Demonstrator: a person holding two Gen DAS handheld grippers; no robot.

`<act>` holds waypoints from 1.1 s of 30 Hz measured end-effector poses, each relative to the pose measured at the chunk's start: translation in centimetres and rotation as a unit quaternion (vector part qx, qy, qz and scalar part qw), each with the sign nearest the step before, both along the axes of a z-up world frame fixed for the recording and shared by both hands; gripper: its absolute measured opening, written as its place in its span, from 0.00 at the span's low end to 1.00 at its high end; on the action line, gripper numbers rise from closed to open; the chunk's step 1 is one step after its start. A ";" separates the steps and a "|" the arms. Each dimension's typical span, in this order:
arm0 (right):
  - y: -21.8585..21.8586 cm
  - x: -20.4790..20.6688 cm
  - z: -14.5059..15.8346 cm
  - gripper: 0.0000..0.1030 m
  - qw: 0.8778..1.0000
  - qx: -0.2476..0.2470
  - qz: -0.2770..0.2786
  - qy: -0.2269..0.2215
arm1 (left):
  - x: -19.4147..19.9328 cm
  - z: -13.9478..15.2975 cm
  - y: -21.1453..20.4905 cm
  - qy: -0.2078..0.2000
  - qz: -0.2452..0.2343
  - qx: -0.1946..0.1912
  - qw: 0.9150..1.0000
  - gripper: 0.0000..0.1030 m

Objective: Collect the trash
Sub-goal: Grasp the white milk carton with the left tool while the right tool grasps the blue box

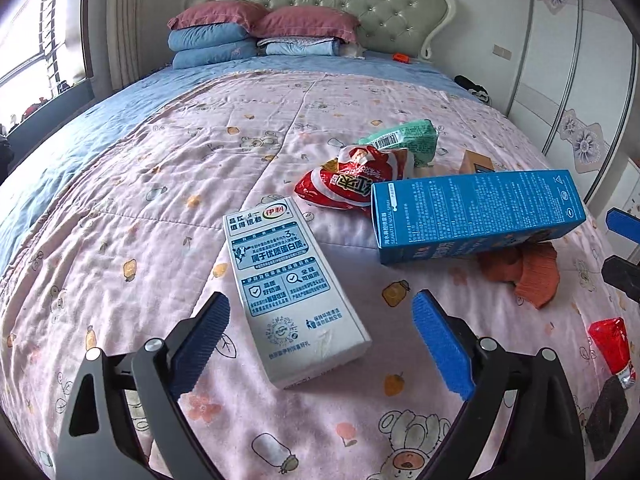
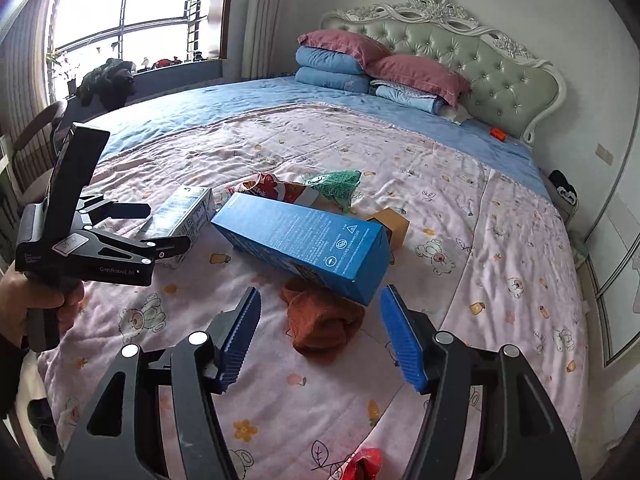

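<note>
On the pink quilt (image 1: 132, 208) lies a white milk carton (image 1: 292, 292), its near end between the open fingers of my left gripper (image 1: 320, 320); the pads do not touch it. Right of the carton a long blue box (image 1: 476, 216) rests tilted on a rust-brown cloth (image 1: 528, 272). A red snack bag (image 1: 352, 180) and a green wrapper (image 1: 404, 140) lie behind them. My right gripper (image 2: 320, 320) is open over the brown cloth (image 2: 324, 320), just short of the blue box's (image 2: 304, 240) near corner. A small red wrapper (image 2: 364, 464) lies at the near edge.
A small brown cardboard box (image 2: 394, 220) sits behind the blue box. Stacked pillows (image 2: 360, 64) and a padded headboard (image 2: 480, 64) stand at the far end. A wardrobe (image 1: 568, 80) is on the right. A chair with dark clothes (image 2: 104, 84) stands by the window on the left.
</note>
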State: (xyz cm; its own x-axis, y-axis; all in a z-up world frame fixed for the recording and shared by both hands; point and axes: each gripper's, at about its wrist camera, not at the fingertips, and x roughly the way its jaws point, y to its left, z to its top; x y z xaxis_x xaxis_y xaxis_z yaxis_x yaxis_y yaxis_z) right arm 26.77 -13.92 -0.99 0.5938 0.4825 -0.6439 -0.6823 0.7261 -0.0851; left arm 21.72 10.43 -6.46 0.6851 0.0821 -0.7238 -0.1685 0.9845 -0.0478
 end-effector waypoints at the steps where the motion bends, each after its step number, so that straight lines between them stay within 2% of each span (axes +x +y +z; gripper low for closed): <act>1: 0.1 0.2 -0.1 0.68 1.000 -0.006 0.006 -0.003 | 0.2 -0.2 0.1 0.002 0.001 -0.001 1.000 0.91; 6: 0.7 1.3 -0.8 0.73 0.998 -0.055 0.021 -0.028 | 1.4 -1.1 0.2 0.011 -0.002 0.007 1.000 0.94; 9: 0.9 2.2 -1.2 0.74 0.996 -0.079 0.030 -0.036 | 2.1 -1.6 0.6 0.015 -0.002 -0.018 1.000 0.94; 12: 1.4 3.1 -1.3 0.74 0.994 -0.092 0.039 -0.040 | 2.5 -2.1 0.6 0.018 -0.009 -0.030 0.999 0.83; 13: 1.6 3.4 -1.3 0.74 0.994 -0.094 0.042 -0.041 | 2.7 -2.4 0.6 0.022 -0.010 -0.033 0.999 0.71; 14: 1.7 3.6 -1.3 0.74 0.994 -0.095 0.047 -0.041 | 2.8 -2.7 0.7 0.026 -0.010 -0.040 0.999 0.64; 19: 3.0 4.6 -1.9 0.76 0.990 -0.113 0.077 -0.035 | 2.5 -3.0 1.2 0.021 -0.006 -0.054 0.998 0.54; 25: 5.2 4.9 -2.2 0.76 0.982 -0.143 0.112 -0.050 | 2.4 -2.9 1.3 0.016 -0.006 -0.058 0.998 0.53; 30: 6.5 5.7 -2.6 0.76 0.982 -0.143 0.116 -0.048 | 1.3 -2.7 2.3 0.003 0.002 -0.084 0.996 0.54; 33: 6.9 5.5 -3.0 0.72 0.982 -0.143 0.117 -0.040 | 0.7 -2.7 2.7 0.003 0.006 -0.091 0.996 0.54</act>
